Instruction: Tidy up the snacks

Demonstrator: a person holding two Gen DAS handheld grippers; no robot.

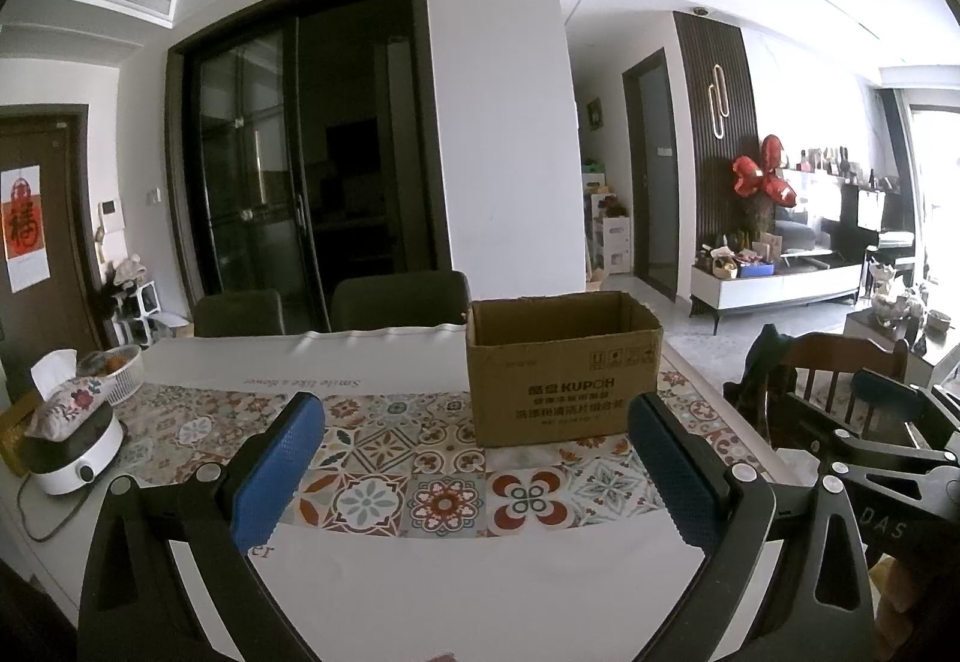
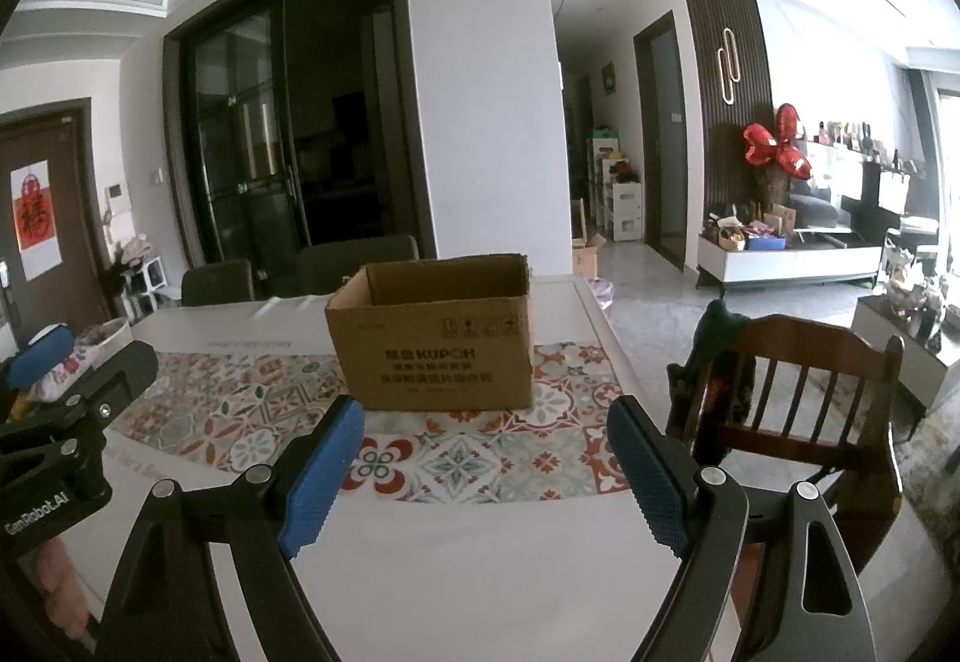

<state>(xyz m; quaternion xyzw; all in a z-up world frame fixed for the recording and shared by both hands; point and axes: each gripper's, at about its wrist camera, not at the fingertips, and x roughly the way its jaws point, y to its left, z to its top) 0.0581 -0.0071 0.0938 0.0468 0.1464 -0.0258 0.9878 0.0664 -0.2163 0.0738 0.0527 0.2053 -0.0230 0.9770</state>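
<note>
Worktop (image 1: pixel 420 590): white, long, covered across its middle by a patterned tile-print mat (image 1: pixel 384 458). Cardboard box (image 1: pixel 564 368): brown, open at the top, printed on the front, standing upright on the far right part of the mat; its inside is not visible. No snacks can be made out in either view.

Left end of worktop: white round appliance (image 1: pixel 72 452) with a floral tissue holder (image 1: pixel 66 398) resting on it; a white basket (image 1: pixel 123 371) just behind.

Room: two dark chairs (image 1: pixel 396 299) at the far side of the worktop, dark glass sliding doors (image 1: pixel 300 170) behind them, a wooden chair (image 2: pixel 798 392) at the right end, red balloons (image 2: pixel 777 149) and a low white cabinet (image 2: pixel 792 260) farther right.

Left gripper (image 1: pixel 477 461): low over the near edge of the worktop, pointing at the box, tilted slightly down; jaws wide apart, nothing between the blue pads.

Right gripper (image 2: pixel 486 467): beside the left one, same slight downward tilt, well short of the box; jaws wide apart, holding nothing.
</note>
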